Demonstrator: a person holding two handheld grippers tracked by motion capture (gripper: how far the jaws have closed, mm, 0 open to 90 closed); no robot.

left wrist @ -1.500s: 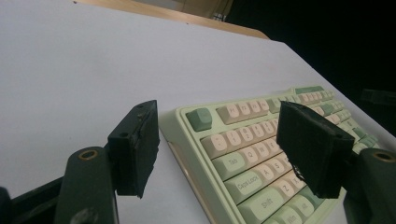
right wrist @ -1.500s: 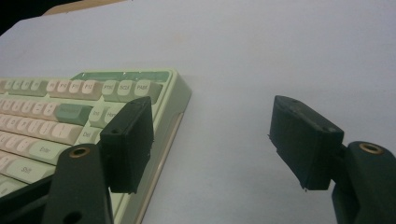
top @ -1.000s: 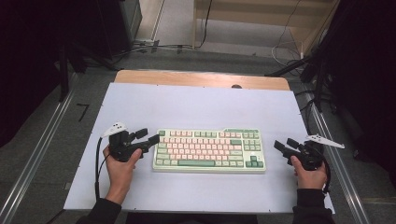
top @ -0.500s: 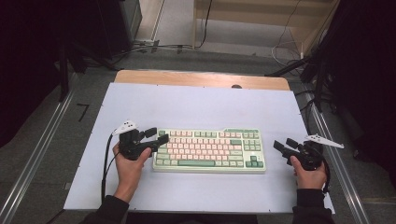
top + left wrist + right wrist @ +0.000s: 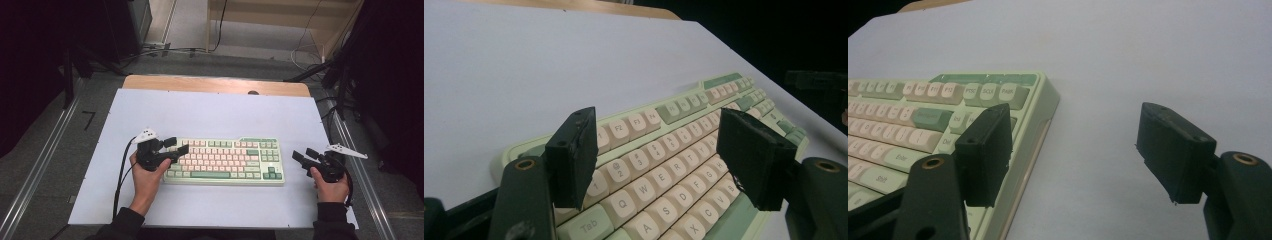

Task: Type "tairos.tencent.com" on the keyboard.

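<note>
Hovering over the keyboard's point(image 5: 225, 161) left end: left gripper point(image 5: 176, 145), jaws spread apart, nothing between them. Left hand point(image 5: 145, 172) grips it from below, forearm coming in from the bottom edge, sleeve dark. Jaws point right across the keys. In the left gripper view the left gripper point(image 5: 664, 155) frames the number and QWERTY rows of the keyboard point(image 5: 684, 150); can't tell whether the jaw tips touch the keycaps or sit just above them.

Right gripper point(image 5: 305, 154) sits just beside the keyboard's right end, apart from it, jaws wide, empty. Right hand point(image 5: 330, 182) holds it low over the white tabletop point(image 5: 210, 115), jaws aimed left toward the keyboard. In the right gripper view the right gripper point(image 5: 1075, 150) has its left jaw overlapping the keyboard point(image 5: 923, 120) corner, its right jaw over bare table.

Keyboard lies flat, long side parallel to the near table edge, in the near-centre of the table.

Hidden: lower keyboard rows cut off in both gripper views; its near-left corner is covered by the left hand in the high view. Cable point(image 5: 121, 170) trails from the left gripper down past the wrist.
</note>
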